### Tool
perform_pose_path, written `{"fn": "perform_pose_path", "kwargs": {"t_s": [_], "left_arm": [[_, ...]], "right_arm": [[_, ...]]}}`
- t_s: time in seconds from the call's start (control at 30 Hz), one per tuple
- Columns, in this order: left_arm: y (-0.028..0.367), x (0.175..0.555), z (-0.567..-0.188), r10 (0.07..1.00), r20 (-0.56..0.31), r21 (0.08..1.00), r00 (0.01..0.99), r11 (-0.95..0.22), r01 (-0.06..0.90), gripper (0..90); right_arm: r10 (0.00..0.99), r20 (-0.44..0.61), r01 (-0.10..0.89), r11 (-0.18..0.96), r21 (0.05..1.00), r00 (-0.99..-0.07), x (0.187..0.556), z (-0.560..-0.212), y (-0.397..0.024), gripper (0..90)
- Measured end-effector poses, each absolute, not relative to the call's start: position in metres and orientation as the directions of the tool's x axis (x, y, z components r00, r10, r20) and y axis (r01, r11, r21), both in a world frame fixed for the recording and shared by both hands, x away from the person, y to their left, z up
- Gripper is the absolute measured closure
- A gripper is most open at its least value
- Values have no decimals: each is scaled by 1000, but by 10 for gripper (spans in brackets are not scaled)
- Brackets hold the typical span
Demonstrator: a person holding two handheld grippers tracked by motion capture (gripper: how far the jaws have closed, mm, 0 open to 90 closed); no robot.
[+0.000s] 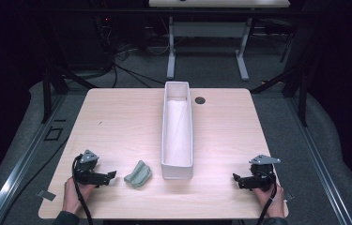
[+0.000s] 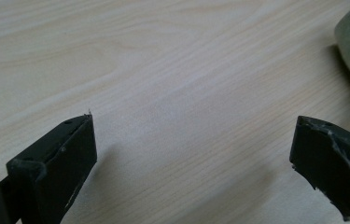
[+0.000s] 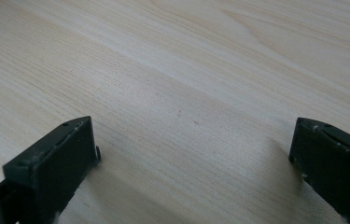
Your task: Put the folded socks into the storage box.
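Nothing looks started: the left claw [image 1: 111,176] and right claw [image 1: 236,180] both gape wide and empty (resting on the surface [image 1: 117,122]). The green cloth [image 1: 138,174] lies at seven o'clock from the white tray [image 1: 165,117].

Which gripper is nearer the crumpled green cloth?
Left. The left gripper sits just left of the green cloth, fingers open toward it; the right gripper lies beyond the white bin.
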State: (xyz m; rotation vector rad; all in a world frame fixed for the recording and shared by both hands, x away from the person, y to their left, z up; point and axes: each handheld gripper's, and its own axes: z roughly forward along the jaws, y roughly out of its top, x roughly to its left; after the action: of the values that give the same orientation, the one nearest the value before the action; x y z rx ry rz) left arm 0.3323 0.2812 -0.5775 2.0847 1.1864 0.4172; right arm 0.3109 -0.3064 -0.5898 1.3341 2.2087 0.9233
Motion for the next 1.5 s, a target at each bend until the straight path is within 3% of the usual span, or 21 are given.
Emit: {"fn": "perform_pose_path", "kwargs": {"t_s": [0.73, 1.5], "left_arm": [[237, 328, -531, 825, -53, 652, 563, -398, 645, 0], [174, 326, -545, 747, -105, 609, 656, -474, 636, 0]], "right_arm": [[884, 1, 622, 327, 712, -467, 311, -590, -306, 0], [886, 2, 622, 325, 712, -464, 311, -590, -306, 1]]}}
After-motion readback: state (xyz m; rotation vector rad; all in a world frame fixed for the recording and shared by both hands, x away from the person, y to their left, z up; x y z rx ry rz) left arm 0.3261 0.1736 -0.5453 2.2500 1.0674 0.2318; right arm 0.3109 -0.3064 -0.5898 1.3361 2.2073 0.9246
